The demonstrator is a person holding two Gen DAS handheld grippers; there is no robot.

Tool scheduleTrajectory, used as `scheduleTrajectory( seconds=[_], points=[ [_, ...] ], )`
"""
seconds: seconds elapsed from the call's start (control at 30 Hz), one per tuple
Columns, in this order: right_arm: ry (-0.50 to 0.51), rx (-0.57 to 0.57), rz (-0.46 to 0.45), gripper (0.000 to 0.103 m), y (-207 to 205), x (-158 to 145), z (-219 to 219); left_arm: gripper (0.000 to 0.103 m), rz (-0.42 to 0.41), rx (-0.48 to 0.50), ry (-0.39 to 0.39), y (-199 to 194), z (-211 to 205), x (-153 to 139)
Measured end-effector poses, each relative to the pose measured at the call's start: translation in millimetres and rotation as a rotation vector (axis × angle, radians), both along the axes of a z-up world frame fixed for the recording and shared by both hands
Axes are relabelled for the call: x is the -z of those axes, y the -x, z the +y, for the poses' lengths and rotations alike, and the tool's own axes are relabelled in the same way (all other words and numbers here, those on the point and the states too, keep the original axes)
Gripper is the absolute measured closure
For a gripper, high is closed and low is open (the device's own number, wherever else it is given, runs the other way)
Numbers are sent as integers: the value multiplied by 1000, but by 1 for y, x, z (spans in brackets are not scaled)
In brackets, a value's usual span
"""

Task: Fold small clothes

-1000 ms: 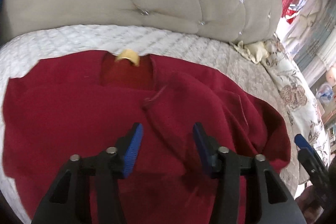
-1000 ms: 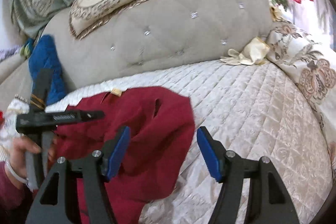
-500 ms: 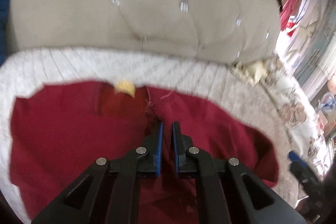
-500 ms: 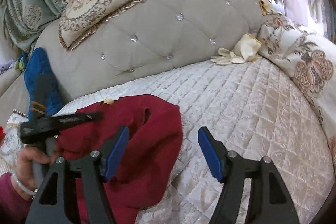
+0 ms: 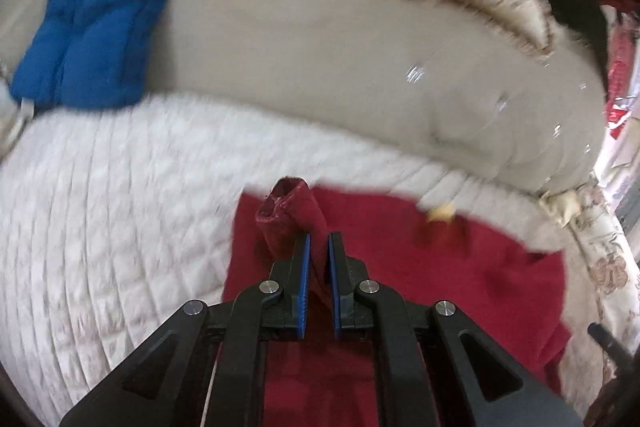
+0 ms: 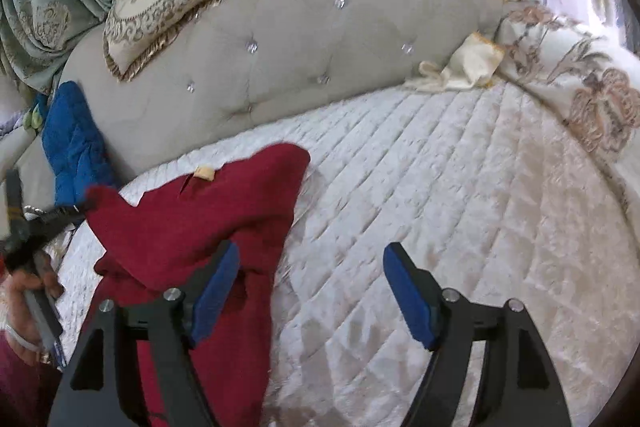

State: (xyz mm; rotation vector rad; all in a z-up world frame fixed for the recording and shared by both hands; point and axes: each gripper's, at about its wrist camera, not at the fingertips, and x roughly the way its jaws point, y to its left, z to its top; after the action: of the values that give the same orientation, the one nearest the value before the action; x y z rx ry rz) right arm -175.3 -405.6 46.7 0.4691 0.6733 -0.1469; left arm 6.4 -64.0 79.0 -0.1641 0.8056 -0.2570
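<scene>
left gripper angled down, pinching red garment; right gripper opening, empty.

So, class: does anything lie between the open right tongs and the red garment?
Nothing visible does. The right tongs stand open directly over the red garment, their left pad already above the cloth; the left tongs pinch its sleeve.

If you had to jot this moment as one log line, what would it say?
left gripper: shut on red garment, sleeve end lifted | right gripper: open, holding nothing | surface: quilted bed cover
</scene>
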Motion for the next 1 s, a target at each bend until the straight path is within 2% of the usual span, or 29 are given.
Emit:
scheduleTrajectory(
  seconds=[0.13,0.3,0.4,0.43,0.47,0.5,0.6,0.67,0.73,0.77,0.8,0.83,0.87,0.93,0.97,1.0],
  points=[
    [-17,-61,-10,24,-15,-4,14,103,16,9,32,1,8,13],
    [-99,-54,-9,20,-58,-11,8,103,-18,24,50,1,1,9],
    [-117,-91,93,23,-110,3,5,103,-20,33,53,3,0,9],
    [-111,-123,117,30,-124,8,6,103,-26,38,48,4,-2,9],
    [-76,-137,139,67,-134,8,9,103,-32,43,44,3,-2,7],
    [-27,-132,152,87,-140,6,9,103,-36,51,43,3,-3,6],
    [14,-53,73,90,-140,-6,-6,103,-26,80,46,4,-8,9],
    [67,2,134,90,-149,8,-15,103,3,110,17,1,-19,17],
    [-14,-8,212,89,-155,30,-24,103,25,110,-46,0,-29,26],
    [-56,0,185,86,-148,29,-29,103,35,114,-62,1,-31,29],
    [-83,17,157,72,-139,25,-32,103,44,116,-68,1,-31,30],
    [-118,52,124,61,-125,17,-37,103,46,117,-64,2,-30,29],
    [-145,69,98,43,-113,12,-40,103,45,116,-51,3,-27,27],
    [-192,50,58,41,-91,4,-38,103,50,107,-25,3,-23,24],
    [-182,16,69,41,-84,3,-31,103,51,104,-21,4,-23,25],
    [-129,-25,111,41,-82,4,-17,103,53,100,-25,5,-23,25]
  ],
)
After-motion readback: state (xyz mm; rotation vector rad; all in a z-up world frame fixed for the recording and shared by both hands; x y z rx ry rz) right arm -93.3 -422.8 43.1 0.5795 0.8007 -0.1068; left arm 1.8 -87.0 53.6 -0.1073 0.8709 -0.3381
